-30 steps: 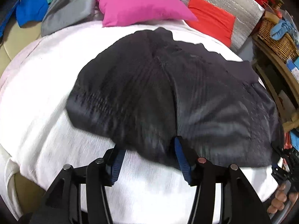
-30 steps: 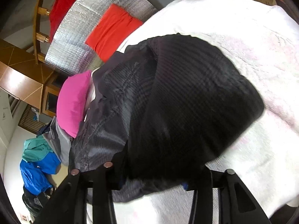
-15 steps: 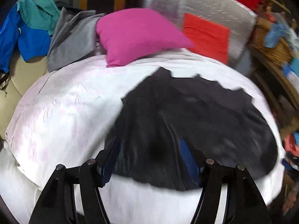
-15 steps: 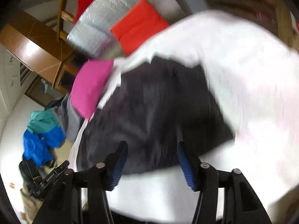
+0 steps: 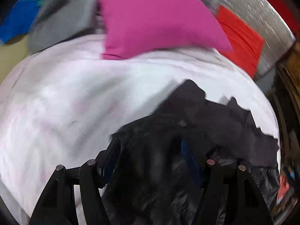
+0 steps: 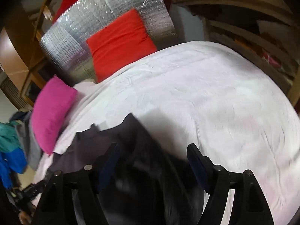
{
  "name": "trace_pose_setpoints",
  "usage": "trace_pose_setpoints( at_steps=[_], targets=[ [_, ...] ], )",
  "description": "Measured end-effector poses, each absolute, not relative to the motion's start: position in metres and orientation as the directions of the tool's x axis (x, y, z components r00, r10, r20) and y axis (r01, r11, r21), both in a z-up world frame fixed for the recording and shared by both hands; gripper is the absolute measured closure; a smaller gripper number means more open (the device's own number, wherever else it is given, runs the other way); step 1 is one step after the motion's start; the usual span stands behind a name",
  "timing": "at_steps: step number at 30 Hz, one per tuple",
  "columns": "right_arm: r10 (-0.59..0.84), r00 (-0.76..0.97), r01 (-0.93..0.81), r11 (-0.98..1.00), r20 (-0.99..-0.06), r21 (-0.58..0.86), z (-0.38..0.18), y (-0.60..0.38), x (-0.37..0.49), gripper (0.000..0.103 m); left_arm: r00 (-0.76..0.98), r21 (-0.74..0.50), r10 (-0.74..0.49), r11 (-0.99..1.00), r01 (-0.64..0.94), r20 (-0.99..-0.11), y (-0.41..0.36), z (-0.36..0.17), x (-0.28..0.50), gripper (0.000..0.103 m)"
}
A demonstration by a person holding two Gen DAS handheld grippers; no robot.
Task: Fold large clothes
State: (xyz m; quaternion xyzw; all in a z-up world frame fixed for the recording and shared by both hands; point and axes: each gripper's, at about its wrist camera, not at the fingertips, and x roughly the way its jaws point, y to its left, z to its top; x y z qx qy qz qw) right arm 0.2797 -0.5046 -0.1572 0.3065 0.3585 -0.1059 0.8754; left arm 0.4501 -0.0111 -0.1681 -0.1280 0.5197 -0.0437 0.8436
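My left gripper [image 5: 150, 155]: jaws parted, nothing pinched, hanging over the crumpled black ribbed garment [image 5: 206, 123], which lies on the white textured bedspread [image 5: 75, 97] toward its near edge. My right gripper [image 6: 151, 161]: jaws just widened, released, the same dark cloth showing between them but untouched by the blue pads [image 6: 196, 163]. Beyond, a magenta pillow [image 5: 153, 16], a red cushion [image 6: 120, 41] against silver quilted foil [image 6: 112, 11], grey and blue-teal clothes [image 5: 61, 18] heaped at left.
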Motion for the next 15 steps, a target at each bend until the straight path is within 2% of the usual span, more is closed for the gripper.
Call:
trace_pose_setpoints(
  at_steps=[3,8,12,13,14,15],
  targets=[
    [0.078,0.698,0.382,0.8,-0.712,0.462,-0.169,-0.509,0.305,0.022,0.441,-0.226,-0.192,0.974,-0.025,-0.877,-0.019,-0.179,0.469,0.033],
    [0.168,0.64,0.356,0.799,-0.749,0.484,-0.196,-0.51,0.33,0.022,0.402,-0.292,-0.266,0.956,-0.004,-0.876,-0.017,-0.19,0.478,0.033],
    [0.233,0.639,0.302,0.8,-0.733,0.518,-0.201,-0.504,0.34,0.023,0.418,-0.291,-0.279,0.956,0.037,-0.864,-0.024,-0.193,0.478,0.035],
    [0.233,0.638,0.279,0.819,-0.734,0.502,-0.199,-0.498,0.343,0.039,0.418,-0.294,-0.285,0.955,0.043,-0.863,-0.025,-0.192,0.475,0.041],
    [0.185,0.622,0.264,0.865,-0.761,0.427,-0.195,-0.487,0.346,0.058,0.417,-0.301,-0.293,0.952,0.048,-0.861,-0.025,-0.194,0.476,0.044],
    [0.133,0.607,0.26,0.898,-0.784,0.354,-0.192,-0.478,0.348,0.068,0.419,-0.304,-0.295,0.952,0.048,-0.859,-0.024,-0.194,0.476,0.05]
  ],
)
